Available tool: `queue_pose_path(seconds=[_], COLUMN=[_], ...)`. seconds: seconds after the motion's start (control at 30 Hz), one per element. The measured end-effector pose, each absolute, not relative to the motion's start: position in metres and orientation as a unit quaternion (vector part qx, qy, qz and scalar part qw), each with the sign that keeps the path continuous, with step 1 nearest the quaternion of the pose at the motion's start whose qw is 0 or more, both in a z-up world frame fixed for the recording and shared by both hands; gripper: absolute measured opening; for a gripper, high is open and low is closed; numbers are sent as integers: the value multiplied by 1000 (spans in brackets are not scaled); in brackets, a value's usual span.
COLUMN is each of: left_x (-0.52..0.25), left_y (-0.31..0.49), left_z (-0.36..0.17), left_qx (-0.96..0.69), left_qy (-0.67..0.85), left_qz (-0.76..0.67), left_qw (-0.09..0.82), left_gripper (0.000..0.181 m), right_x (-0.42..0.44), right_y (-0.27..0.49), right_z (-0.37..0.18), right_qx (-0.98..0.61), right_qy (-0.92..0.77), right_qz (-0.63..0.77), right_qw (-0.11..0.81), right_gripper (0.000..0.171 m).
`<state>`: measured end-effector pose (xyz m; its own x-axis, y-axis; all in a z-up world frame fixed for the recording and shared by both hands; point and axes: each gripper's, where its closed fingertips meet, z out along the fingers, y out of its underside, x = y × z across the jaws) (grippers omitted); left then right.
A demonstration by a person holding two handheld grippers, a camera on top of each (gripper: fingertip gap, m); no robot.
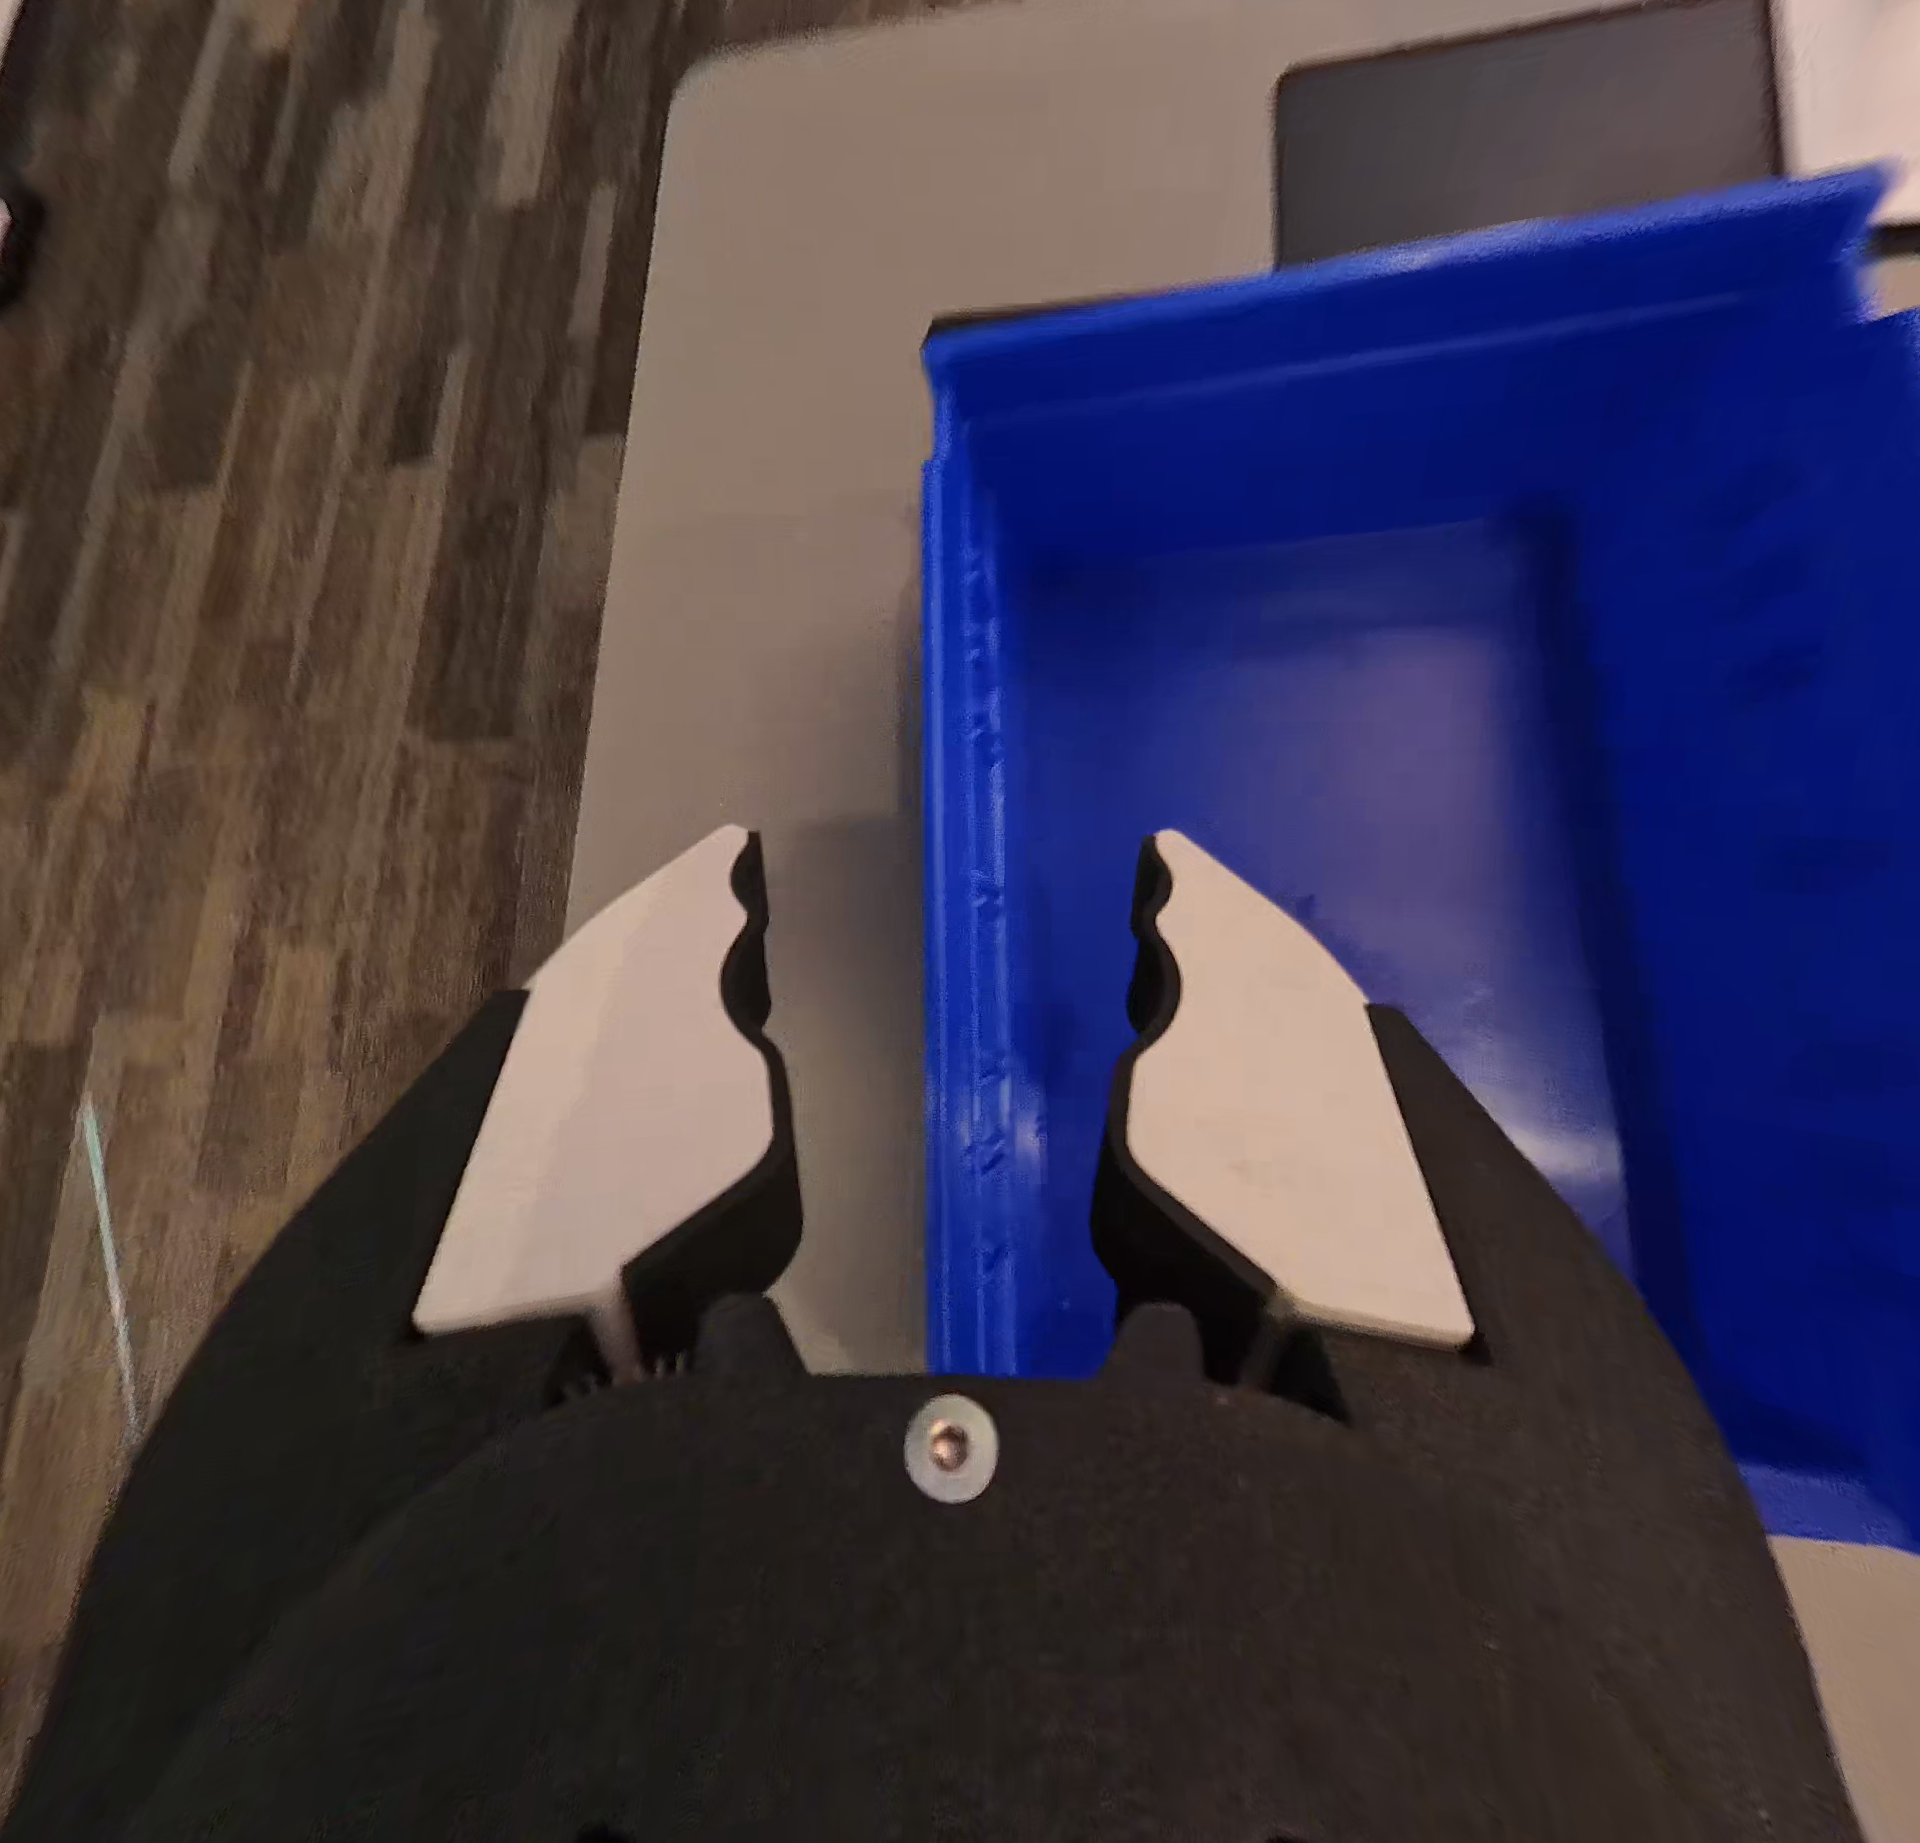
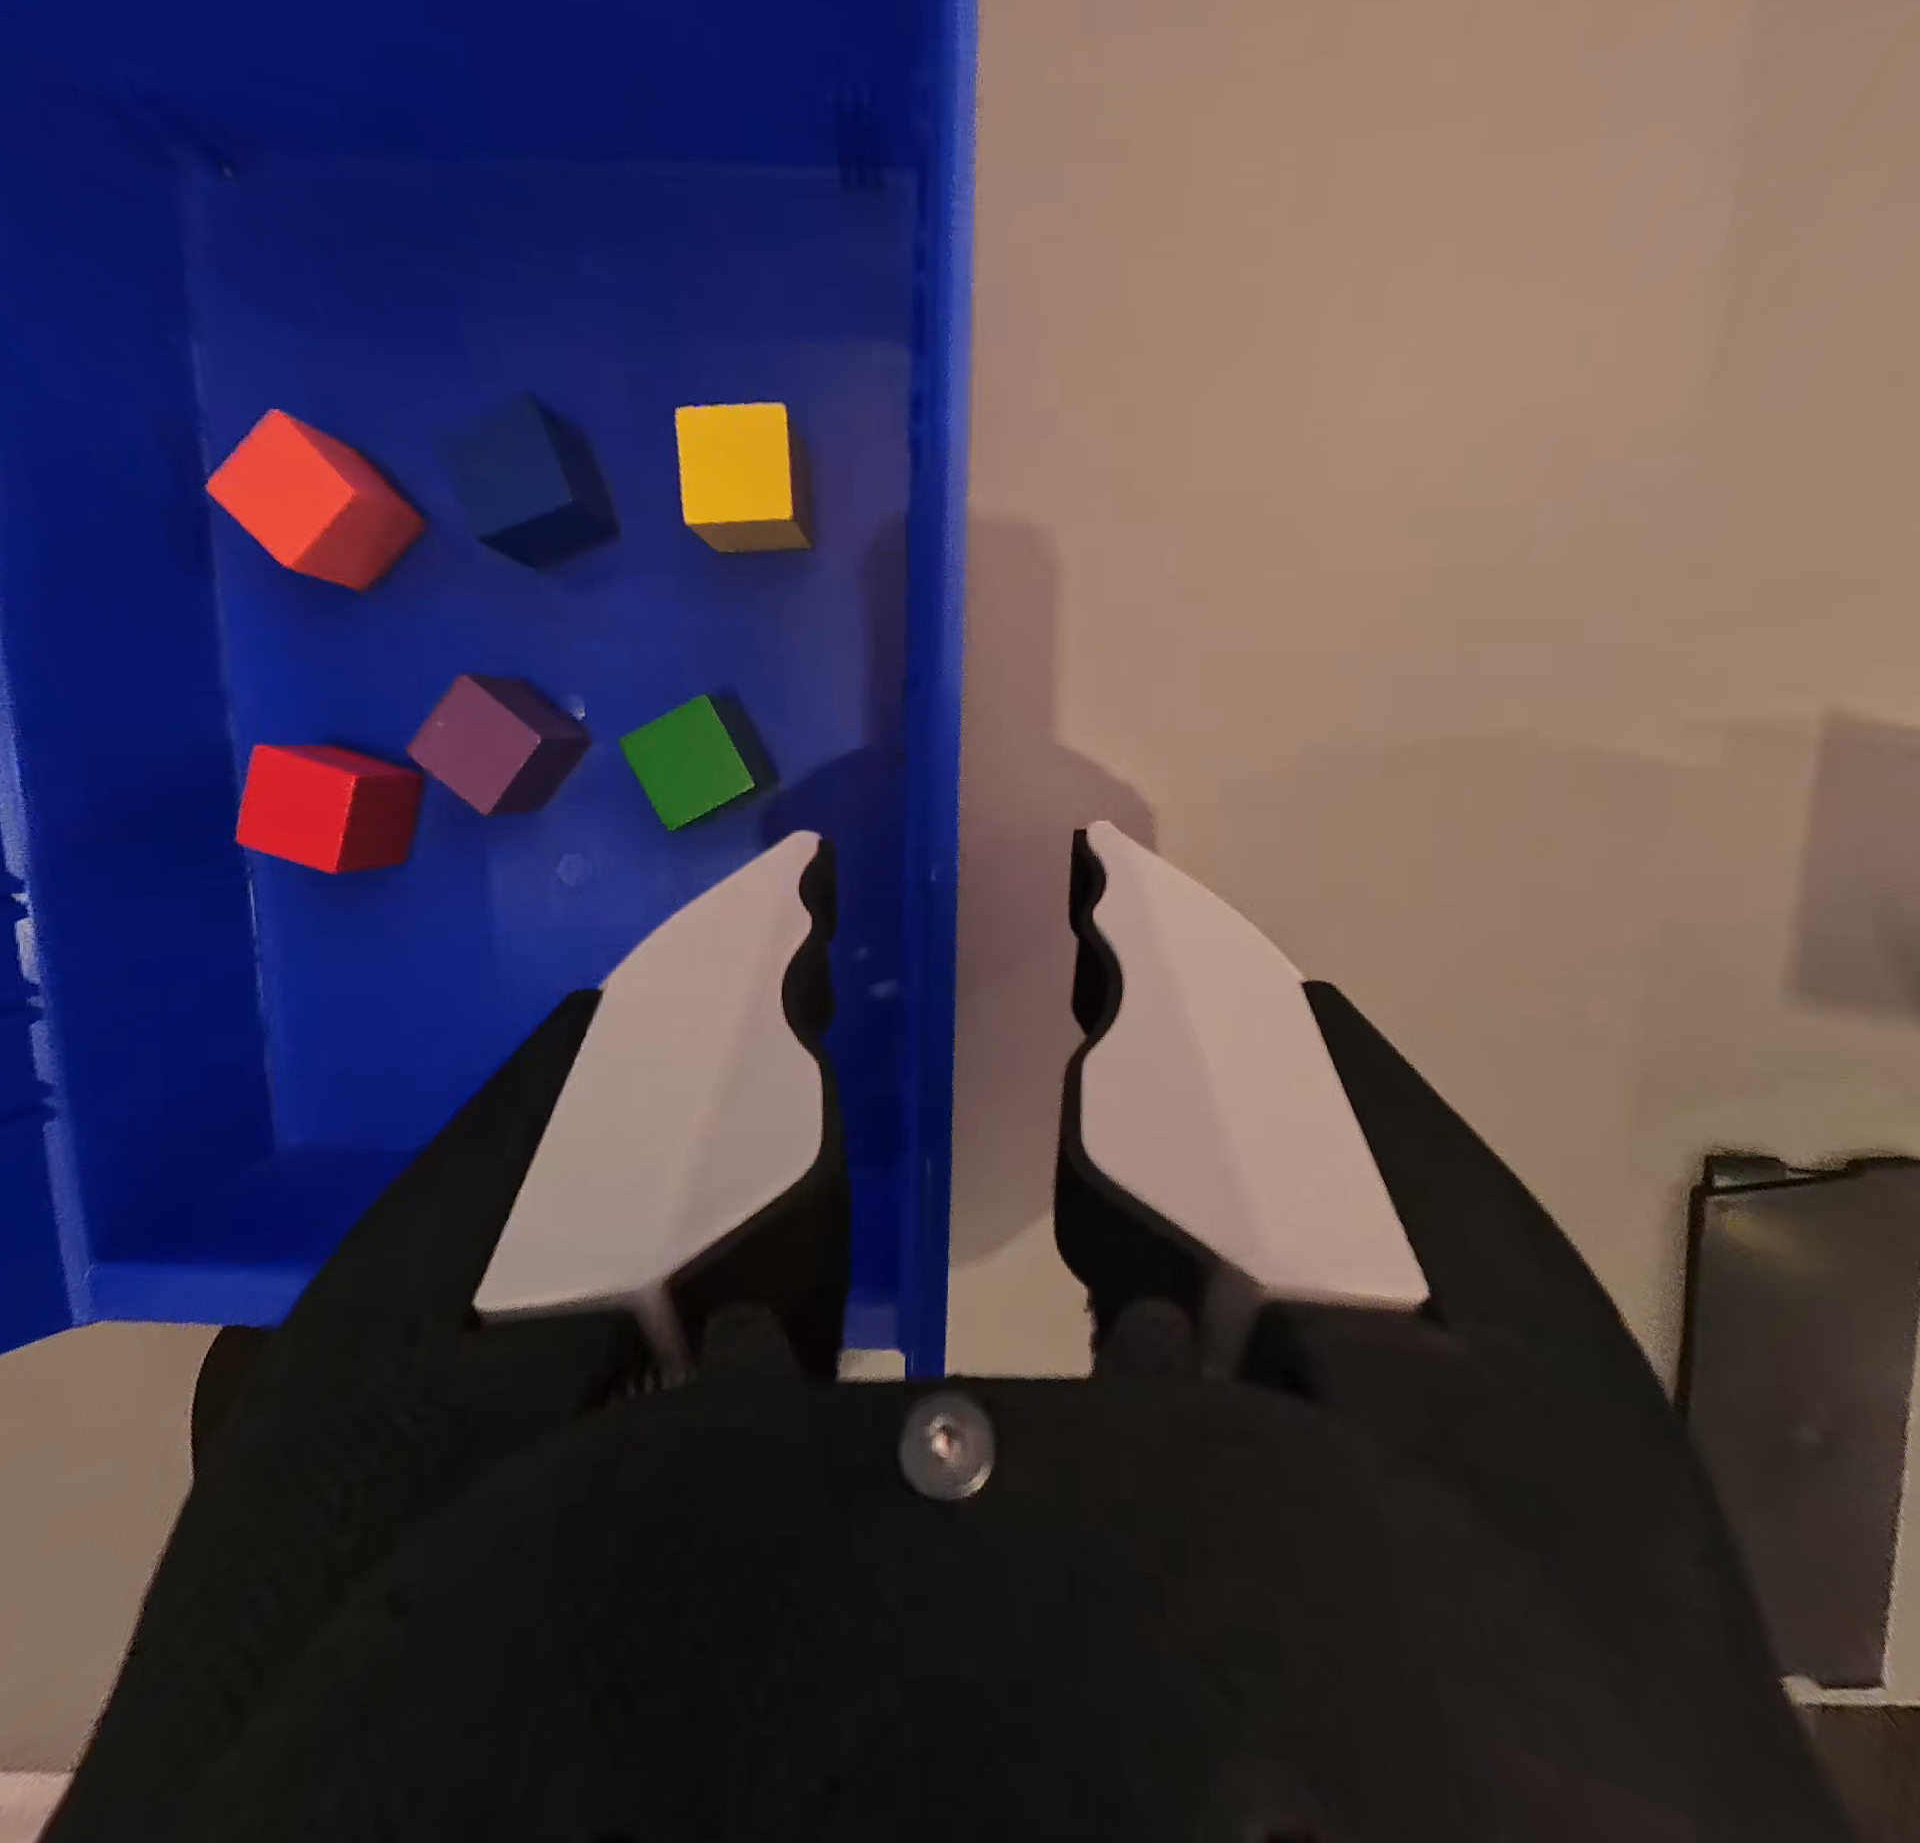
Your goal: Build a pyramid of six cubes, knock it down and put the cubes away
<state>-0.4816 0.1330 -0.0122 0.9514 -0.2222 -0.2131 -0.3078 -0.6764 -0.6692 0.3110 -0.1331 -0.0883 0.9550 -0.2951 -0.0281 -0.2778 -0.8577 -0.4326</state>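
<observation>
Likely an office or lab: a plain grey table (image 1: 790, 443) stands on striped brown carpet (image 1: 312, 443).

Pale grey surface (image 1: 790, 359) sitting over brown patterned carpet floor (image 1: 291, 505), w/ dark rectangular panel (image 1: 1527, 141) lying at its far end; dark metal-looking object (image 2: 1808, 1419) showing at surface's right edge.

Right gripper (image 2: 948, 863): held above the blue bin's right wall, jaws apart, nothing between them.
Blue bin (image 2: 940, 443): set on a pale table (image 2: 1403, 391).
Far row in bin: orange cube (image 2: 307, 498), dark blue cube (image 2: 532, 479), yellow cube (image 2: 736, 465).
Near row in bin: red cube (image 2: 322, 806), purple cube (image 2: 494, 744), green cube (image 2: 689, 761).
Beyond the bin's right wall, at the table's edge: a dark panel (image 2: 1797, 1398), possibly metal.
</observation>
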Motion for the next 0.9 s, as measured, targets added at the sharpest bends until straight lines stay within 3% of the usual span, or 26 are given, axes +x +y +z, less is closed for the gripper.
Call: queue_pose_path(seconds=[0.2,0.3,0.4,0.5,0.57,0.77,0.9], left_x=[-510,-512,-508,-497,-494,-437,-398], left_y=[126,124,115,109,110,101,97], left_z=[-58,-76,-96,-106,-108,-108,-110], left_qx=[-952,-962,-976,-981,-981,-975,-966], left_qy=[115,111,110,124,131,182,228], left_qz=[55,41,21,-2,12,-37,26], left_qw=[280,246,185,150,141,124,118], left_gripper=[65,63,54,19,11,6,16], right_x=[305,295,295,293,288,241,205], right_y=[-144,-143,-143,-142,-138,-109,-88], right_z=[-121,-126,-126,-126,-126,-125,-125], right_qx=[-975,-976,-979,-982,-984,-989,-993], right_qy=[160,153,147,145,134,87,58], right_qz=[27,66,53,37,31,58,55], right_qw=[151,138,131,119,111,102,90], right_gripper=[28,8,7,8,7,8,8])
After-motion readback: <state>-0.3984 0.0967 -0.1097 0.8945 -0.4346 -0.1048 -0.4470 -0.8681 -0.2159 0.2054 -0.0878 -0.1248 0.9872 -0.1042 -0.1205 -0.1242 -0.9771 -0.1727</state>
